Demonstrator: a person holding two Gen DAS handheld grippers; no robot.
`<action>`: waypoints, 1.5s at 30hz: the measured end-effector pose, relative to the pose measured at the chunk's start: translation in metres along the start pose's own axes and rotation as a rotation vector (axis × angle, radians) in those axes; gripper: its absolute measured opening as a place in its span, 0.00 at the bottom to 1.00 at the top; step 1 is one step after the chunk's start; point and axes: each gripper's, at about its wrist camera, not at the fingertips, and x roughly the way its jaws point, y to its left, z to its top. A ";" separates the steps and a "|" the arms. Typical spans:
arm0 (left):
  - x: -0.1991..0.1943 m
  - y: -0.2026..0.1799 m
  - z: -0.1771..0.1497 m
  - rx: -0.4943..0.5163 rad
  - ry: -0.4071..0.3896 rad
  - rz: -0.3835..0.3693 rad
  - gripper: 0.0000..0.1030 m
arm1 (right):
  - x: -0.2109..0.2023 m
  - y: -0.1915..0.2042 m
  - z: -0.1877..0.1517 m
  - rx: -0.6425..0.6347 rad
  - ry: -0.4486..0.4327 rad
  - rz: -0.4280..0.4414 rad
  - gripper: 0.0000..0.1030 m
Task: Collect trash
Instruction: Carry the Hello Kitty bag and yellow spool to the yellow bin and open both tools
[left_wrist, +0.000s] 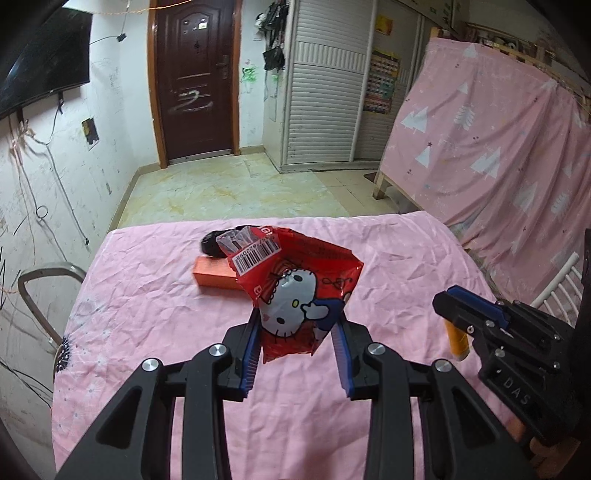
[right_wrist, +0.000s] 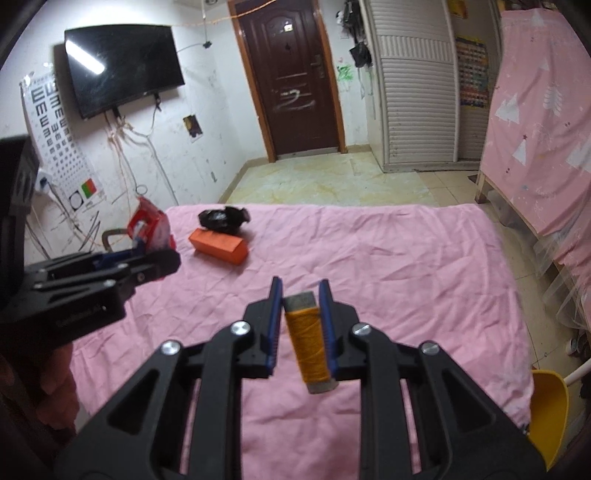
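left gripper (left_wrist: 299, 325) clamps red snack bag (left_wrist: 295, 280); right gripper (right_wrist: 301, 325) pinches yellow thread spool (right_wrist: 309, 345), both above pink sheet (right_wrist: 388, 266).

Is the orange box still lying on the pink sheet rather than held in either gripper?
Yes: the orange box lies on the pink sheet beside the black crumpled item, clear of both grippers.

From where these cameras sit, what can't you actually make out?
- Orange box: its right end is hidden behind the red wrapper in the left wrist view.
- Black crumpled item: too small and dark to identify.
- Yellow object: cut off at the edge of the right wrist view.
- Any trash bin: not in view.
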 end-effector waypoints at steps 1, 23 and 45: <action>0.000 -0.008 0.000 0.012 -0.001 -0.006 0.24 | -0.005 -0.006 -0.001 0.009 -0.009 -0.005 0.18; 0.000 -0.201 -0.012 0.299 -0.011 -0.237 0.25 | -0.113 -0.169 -0.049 0.258 -0.167 -0.221 0.18; 0.024 -0.326 -0.053 0.448 0.097 -0.363 0.25 | -0.137 -0.255 -0.114 0.472 -0.154 -0.263 0.19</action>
